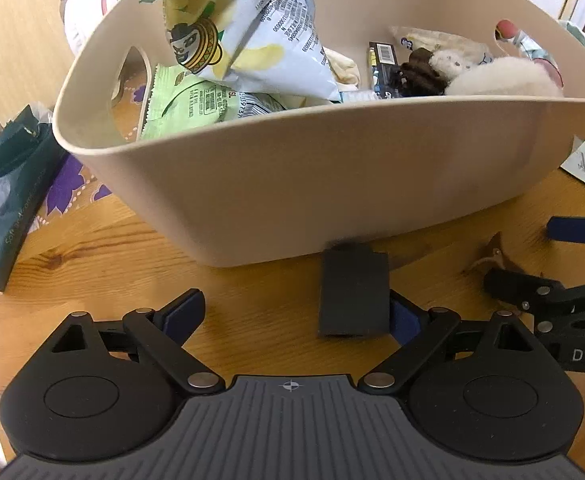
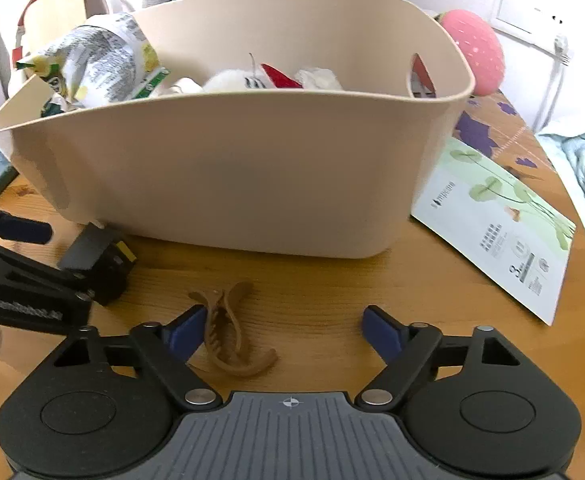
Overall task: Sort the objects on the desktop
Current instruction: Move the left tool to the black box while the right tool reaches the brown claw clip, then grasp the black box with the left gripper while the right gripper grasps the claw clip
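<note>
Evidently, two loose items remain on the wooden table [image 2: 324, 280] in front of the bin, one before each gripper.
Bin: the beige bin [image 1: 332, 168] already holds snack bags [image 1: 244, 32] and a plush toy [image 1: 500, 76], so it looks like the sorting destination.
Left target: a black box [image 1: 352, 292] lies flat on the table, its far end touching or just short of the bin's base; which one cannot be told.
Left gripper [image 1: 292, 316]: released, jaws spread; the box sits between them, against or just beside the right pad [image 1: 404, 316], well clear of the left one.
Right target: a brown hair claw clip [image 2: 232, 332] lies on the table.
Right gripper [image 2: 282, 330]: unclenched, nothing grasped; the clip lies between the jaws, just beside the left pad [image 2: 184, 332].
Likely reason: both grippers are angled down over their items, apparently lined up for pickups.
</note>
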